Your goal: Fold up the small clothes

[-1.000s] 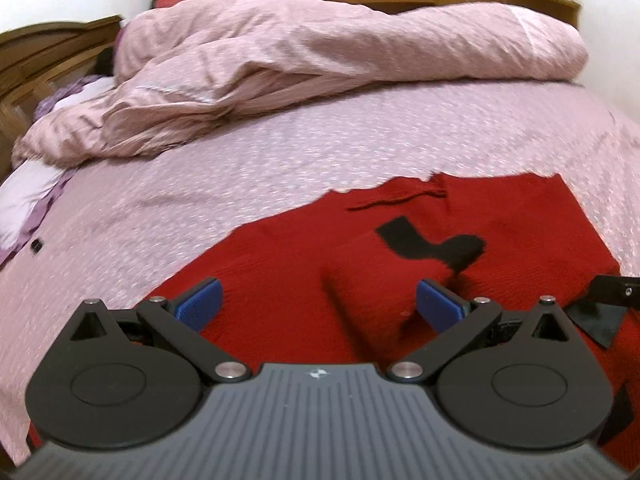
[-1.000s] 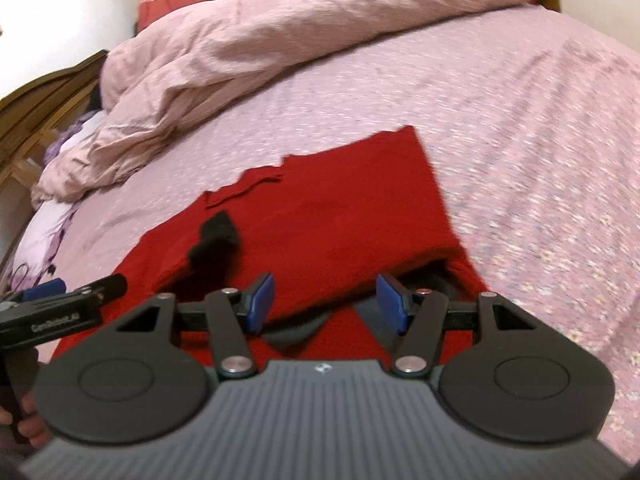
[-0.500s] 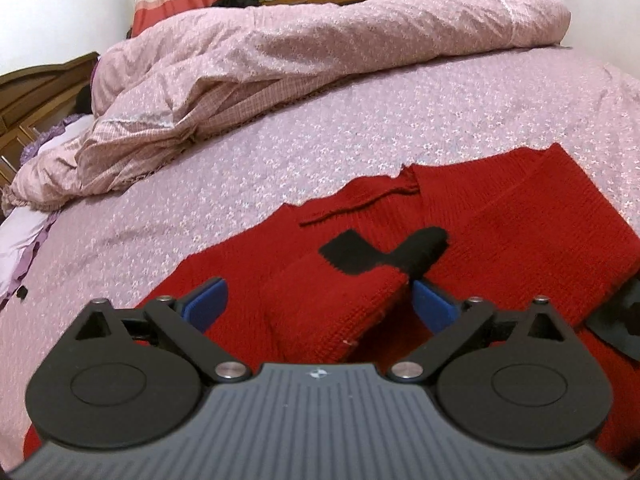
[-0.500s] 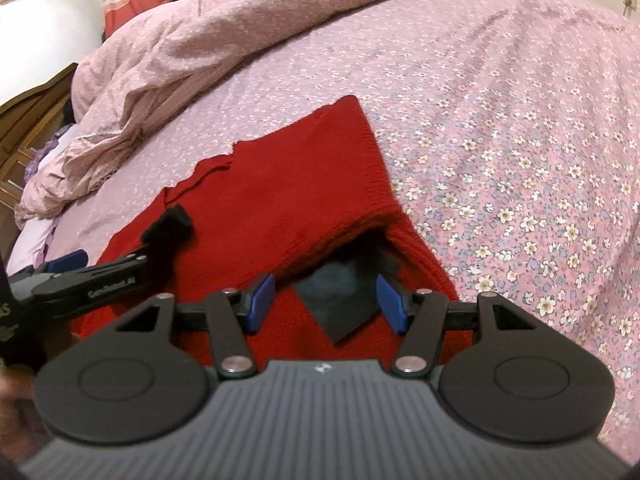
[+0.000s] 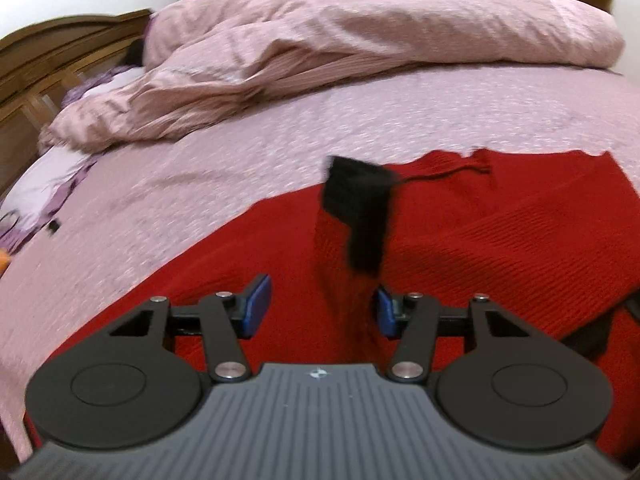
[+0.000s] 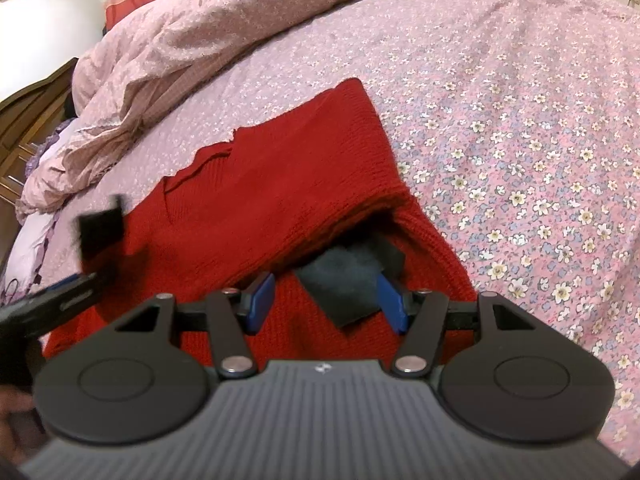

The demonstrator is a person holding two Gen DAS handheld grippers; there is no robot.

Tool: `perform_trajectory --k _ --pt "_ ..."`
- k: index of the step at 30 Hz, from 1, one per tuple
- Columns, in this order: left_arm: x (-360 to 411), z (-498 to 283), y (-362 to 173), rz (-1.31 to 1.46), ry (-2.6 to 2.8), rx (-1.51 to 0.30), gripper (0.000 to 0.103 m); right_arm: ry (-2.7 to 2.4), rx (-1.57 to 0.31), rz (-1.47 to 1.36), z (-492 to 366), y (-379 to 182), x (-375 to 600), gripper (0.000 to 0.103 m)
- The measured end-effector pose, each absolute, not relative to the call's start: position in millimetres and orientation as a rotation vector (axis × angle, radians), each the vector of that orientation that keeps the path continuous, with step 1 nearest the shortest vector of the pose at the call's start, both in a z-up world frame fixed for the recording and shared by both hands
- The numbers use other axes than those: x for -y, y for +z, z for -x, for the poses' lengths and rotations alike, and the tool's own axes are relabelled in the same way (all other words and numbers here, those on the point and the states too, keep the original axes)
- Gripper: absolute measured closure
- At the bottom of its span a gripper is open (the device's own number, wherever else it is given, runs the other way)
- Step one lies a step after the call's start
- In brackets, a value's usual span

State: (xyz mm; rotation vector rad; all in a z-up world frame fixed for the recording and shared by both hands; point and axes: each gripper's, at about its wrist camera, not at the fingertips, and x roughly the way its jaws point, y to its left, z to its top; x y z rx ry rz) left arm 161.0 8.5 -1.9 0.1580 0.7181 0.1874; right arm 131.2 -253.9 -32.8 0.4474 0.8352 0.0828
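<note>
Both your wrist cameras look forward and down along the fingers, close over the red sweater (image 5: 500,240) on the bed (image 6: 520,100). They share that sweater and the pink quilt (image 5: 360,40) (piled at the far side).

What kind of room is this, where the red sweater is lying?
Most likely a bedroom. The red sweater lies on a bed with a pink flowered sheet, a rumpled pink duvet is heaped behind it, and a wooden headboard stands at the side.

Soft indoor light — motion blur throughout, fisheye bending at edges.
</note>
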Motion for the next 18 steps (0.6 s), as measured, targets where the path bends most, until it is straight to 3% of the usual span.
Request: perform_trajectory --k 18 --pt "-100.4 -139.1 -3.3 0.069 0.231 -0.719 0.037 0.074 -0.819 -0.432 -129.1 -28.6 252.3 0.043"
